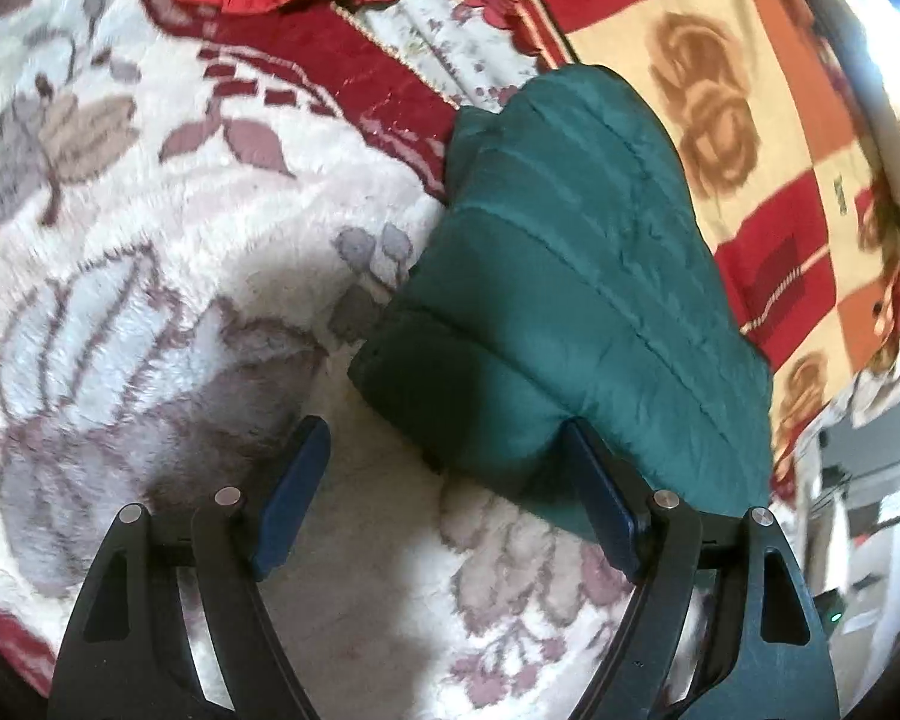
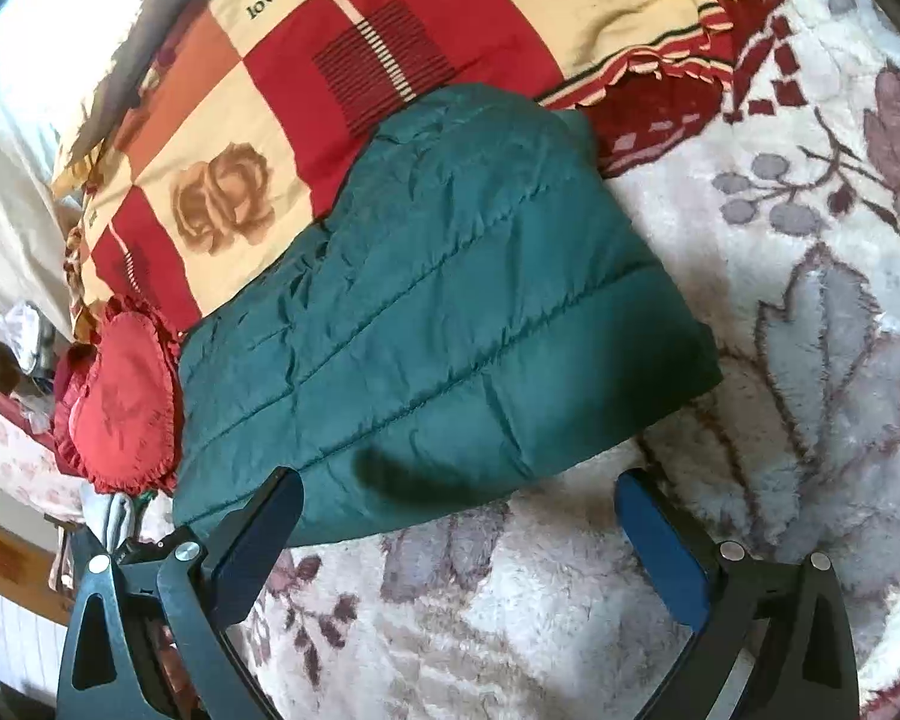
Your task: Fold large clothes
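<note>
jacket: green quilted jacket (image 2: 444, 300), folded, lying on my white flowered blanket (image 1: 150, 312)
left gripper (image 1: 444, 438): my fingers wide, holding nothing
right gripper (image 2: 459, 492): my fingers wide, empty, at the jacket's edge

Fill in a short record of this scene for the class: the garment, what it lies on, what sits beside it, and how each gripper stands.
garment: green quilted jacket, folded into a compact bundle
surface: fluffy white floral blanket on a bed
behind it: red and cream checked quilt with rose prints
beside it: red frilled cushion
left gripper: open, nothing between the fingers; one finger close against the jacket's near edge
right gripper: open wide, holding nothing, jacket's near edge just ahead
fold state: looks finished, bundle lying free
</note>
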Demonstrator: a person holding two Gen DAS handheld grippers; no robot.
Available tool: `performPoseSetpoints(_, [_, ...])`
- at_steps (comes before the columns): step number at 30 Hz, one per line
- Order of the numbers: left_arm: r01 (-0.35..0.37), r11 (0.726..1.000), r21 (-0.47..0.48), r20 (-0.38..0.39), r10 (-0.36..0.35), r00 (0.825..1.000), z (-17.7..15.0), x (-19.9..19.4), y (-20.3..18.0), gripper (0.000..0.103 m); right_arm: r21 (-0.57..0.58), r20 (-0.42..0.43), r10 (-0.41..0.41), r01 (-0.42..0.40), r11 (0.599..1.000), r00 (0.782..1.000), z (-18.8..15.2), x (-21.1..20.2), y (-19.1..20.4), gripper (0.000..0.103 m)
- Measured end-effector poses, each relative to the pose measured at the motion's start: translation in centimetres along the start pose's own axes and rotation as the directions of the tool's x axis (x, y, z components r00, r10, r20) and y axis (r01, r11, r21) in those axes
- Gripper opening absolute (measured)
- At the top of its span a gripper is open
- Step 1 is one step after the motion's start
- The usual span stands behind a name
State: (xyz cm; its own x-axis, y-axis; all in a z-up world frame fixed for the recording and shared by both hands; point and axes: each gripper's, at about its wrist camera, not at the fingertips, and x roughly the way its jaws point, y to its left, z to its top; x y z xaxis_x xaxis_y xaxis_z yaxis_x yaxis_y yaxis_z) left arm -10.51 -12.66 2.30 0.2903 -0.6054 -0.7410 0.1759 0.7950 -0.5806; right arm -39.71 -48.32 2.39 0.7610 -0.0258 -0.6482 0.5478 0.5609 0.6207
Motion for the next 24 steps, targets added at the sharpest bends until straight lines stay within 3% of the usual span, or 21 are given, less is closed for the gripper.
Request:
performPoseSetpoints(12, [0.11, 0.984, -0.14, 0.086, -0.099, 0.991, 1.8, 0.1, 1.6, 0.088, 0.01, 0.018, 0.035, -0.035, 0.999, 0.999, 1.3, 2.5, 0.6, 0.103])
performPoseSetpoints(19, [0.079, 0.991, -0.104, 0.113, -0.067, 0.991, 1.2, 0.7, 0.3, 0.101, 0.037, 0.026, 0.06, -0.061, 0.997, 0.998, 1.4, 2.7, 0.0, 0.103])
performPoseSetpoints(24, [0.057, 0.994, -0.089, 0.107, -0.047, 0.993, 1.2, 1.8, -0.6, 0.102, 0.043, -0.001, 0.067, -0.067, 0.997, 0.998, 1.9, 3.2, -0.1, 0.103])
